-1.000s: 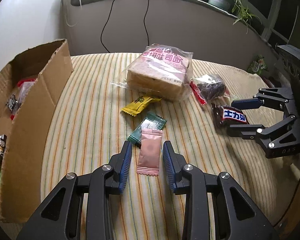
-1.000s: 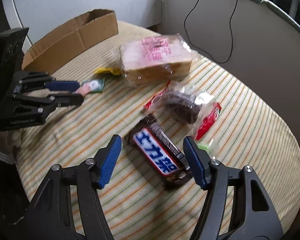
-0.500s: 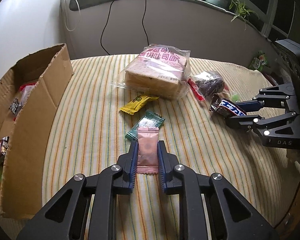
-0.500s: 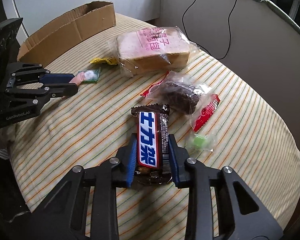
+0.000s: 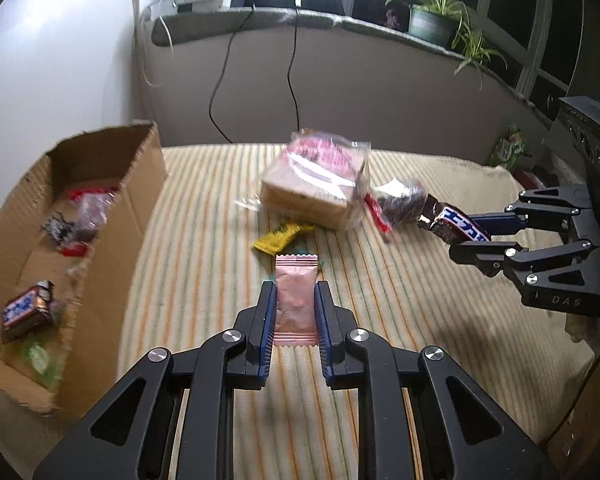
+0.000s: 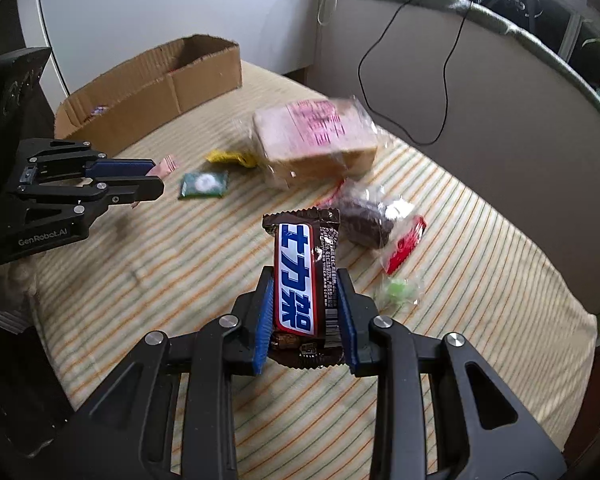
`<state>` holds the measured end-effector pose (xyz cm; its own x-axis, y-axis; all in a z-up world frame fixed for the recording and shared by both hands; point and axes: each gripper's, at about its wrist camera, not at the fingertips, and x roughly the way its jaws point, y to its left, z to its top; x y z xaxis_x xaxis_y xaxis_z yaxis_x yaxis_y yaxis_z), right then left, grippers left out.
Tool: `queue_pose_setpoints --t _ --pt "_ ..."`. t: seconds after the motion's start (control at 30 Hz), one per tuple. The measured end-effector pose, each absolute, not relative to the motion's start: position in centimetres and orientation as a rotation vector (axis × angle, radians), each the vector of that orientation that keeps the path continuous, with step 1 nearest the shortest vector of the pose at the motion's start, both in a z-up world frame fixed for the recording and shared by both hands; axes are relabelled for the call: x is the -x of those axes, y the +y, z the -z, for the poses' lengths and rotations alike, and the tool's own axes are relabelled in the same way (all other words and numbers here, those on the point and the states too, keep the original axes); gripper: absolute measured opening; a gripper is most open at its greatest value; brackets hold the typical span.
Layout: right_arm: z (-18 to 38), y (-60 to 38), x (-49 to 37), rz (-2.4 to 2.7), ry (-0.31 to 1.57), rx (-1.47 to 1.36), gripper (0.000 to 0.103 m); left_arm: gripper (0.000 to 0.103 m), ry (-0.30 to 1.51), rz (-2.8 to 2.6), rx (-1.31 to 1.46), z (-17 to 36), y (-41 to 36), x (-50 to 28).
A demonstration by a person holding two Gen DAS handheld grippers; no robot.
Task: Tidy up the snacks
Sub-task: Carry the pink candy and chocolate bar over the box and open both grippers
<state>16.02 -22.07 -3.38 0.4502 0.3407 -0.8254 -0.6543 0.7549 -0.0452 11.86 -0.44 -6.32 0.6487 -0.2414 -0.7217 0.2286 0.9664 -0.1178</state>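
Left gripper is clamped on a pink sachet, held up off the striped cloth. Right gripper has its jaws pinched on a brown chocolate bar (blue lettering on white), also lifted. Lying on the cloth beyond them: green packet, yellow candy, bagged bread loaf, dark cake in clear wrap. The cardboard box sits at the left with a few snacks already inside.
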Motion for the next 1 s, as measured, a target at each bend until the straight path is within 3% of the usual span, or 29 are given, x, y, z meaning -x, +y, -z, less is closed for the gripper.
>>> queue_pose_setpoints --t 0.4,1.0 --pt "-1.1 -16.5 -15.6 -0.669 0.807 0.4 0.03 0.018 0.727 0.185 0.053 2.8 5.6 -10.1" --pt "-2.6 -2.8 -18.6 -0.794 0.743 0.434 0.03 0.018 0.709 0.045 0.108 3.0 14.5 -10.0"
